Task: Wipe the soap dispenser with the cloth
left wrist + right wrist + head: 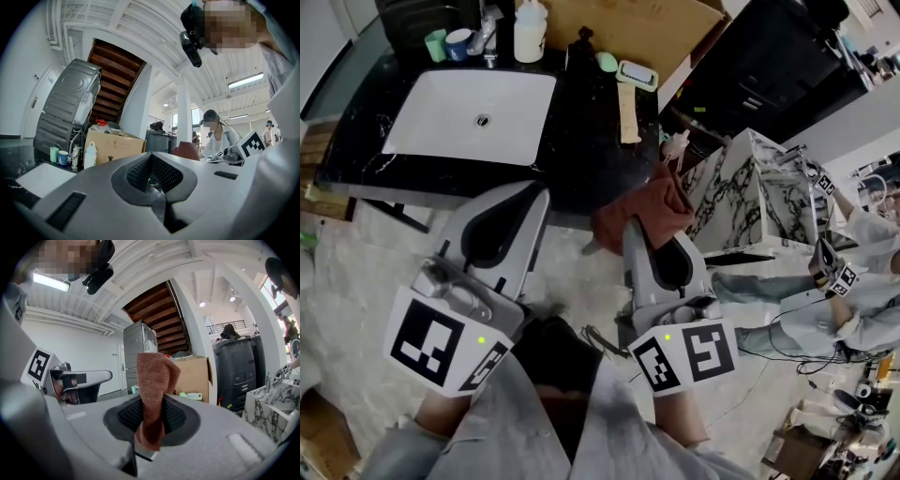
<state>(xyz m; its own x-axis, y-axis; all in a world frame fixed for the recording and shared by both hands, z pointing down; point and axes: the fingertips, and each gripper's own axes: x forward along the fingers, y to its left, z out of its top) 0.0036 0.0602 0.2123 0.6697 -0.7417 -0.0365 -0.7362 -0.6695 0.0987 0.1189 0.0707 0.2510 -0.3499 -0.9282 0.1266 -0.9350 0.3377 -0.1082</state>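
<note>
A small dark pump dispenser (583, 41) stands at the back of the black counter (581, 150), right of the sink; it shows in the left gripper view as a dark pump dispenser (111, 159) before the cardboard box. My right gripper (631, 225) is shut on a reddish-brown cloth (649, 208), held over the counter's front edge, well short of the dispenser. In the right gripper view the cloth (154, 380) sticks up from between the jaws of the right gripper (150, 417). My left gripper (540, 193) is shut and holds nothing; in its own view the left gripper (158, 186) has its jaws pressed together.
A white sink basin (431, 127) is sunk in the counter's left half. Two cups (448, 43), a white bottle (530, 33), a cardboard box (647, 28) and a soap dish (637, 74) line the back. A marble-patterned block (750, 192) and another person (862, 281) are at the right.
</note>
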